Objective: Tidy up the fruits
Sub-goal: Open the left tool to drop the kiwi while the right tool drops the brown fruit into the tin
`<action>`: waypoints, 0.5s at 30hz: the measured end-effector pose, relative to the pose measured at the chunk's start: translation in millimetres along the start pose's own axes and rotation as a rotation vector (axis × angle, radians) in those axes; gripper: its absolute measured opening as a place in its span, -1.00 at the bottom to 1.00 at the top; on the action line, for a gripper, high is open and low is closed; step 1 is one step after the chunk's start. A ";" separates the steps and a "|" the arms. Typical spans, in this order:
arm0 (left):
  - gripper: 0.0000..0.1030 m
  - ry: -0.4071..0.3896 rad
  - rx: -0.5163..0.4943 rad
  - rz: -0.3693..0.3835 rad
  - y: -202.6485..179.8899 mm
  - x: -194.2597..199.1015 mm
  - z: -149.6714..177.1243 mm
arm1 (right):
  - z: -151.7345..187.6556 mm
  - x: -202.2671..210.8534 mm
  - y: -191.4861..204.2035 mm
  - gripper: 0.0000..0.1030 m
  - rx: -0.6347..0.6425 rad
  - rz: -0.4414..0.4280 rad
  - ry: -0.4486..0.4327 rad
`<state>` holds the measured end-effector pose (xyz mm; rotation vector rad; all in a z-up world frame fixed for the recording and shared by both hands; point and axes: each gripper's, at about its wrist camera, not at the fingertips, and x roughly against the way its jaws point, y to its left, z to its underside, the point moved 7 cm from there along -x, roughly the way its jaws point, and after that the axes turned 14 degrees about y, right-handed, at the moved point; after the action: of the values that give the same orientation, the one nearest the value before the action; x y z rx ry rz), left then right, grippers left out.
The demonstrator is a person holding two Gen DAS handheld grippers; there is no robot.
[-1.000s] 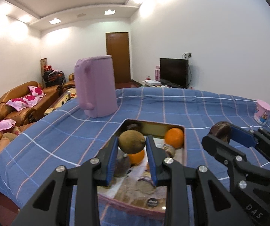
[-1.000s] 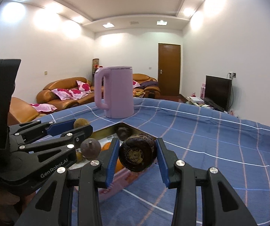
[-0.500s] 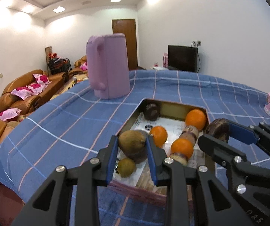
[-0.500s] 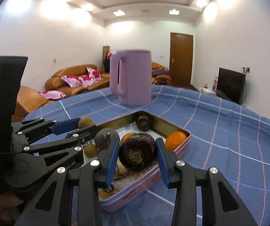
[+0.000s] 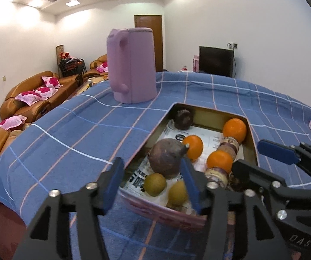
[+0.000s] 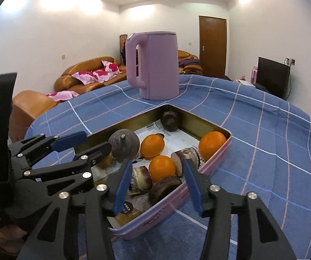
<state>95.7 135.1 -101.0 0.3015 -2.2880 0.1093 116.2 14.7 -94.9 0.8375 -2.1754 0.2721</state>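
Left wrist: both grippers' jaws wide; mangosteen [image 5: 166, 159] in tray [image 5: 159, 213], stem pointing right.

A lilac kettle [image 6: 155, 65] is sitting on a blue tablecloth [image 6: 263, 134] checked with white and pink lines. Orange fruits [image 6: 152, 145] are glowing in a pink-sided tin [image 6: 168, 203], seemingly gold inside.

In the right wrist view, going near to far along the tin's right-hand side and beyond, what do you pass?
Dark brown fruit between the right tool's fingers → front orange → corner orange → dark fruit at the far corner → purple kettle on the cloth.
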 end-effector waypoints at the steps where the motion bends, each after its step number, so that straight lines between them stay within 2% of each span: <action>1: 0.22 -0.008 -0.001 0.005 -0.4 2.9 -0.8 | -0.1 2.0 -1.0 0.13 -0.004 0.003 -0.008; 8: 0.32 -0.063 -0.005 0.014 -3.8 24.1 -5.7 | 3.5 24.1 -3.8 0.13 -0.009 0.053 -0.083; 15: 0.33 -0.100 -0.003 0.020 -4.5 38.7 -10.1 | 3.8 49.7 -20.5 0.14 -0.057 0.118 -0.148</action>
<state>79.1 125.4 -65.6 0.2877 -2.3903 0.1033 103.2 -26.4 -62.6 0.7190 -2.3638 0.2113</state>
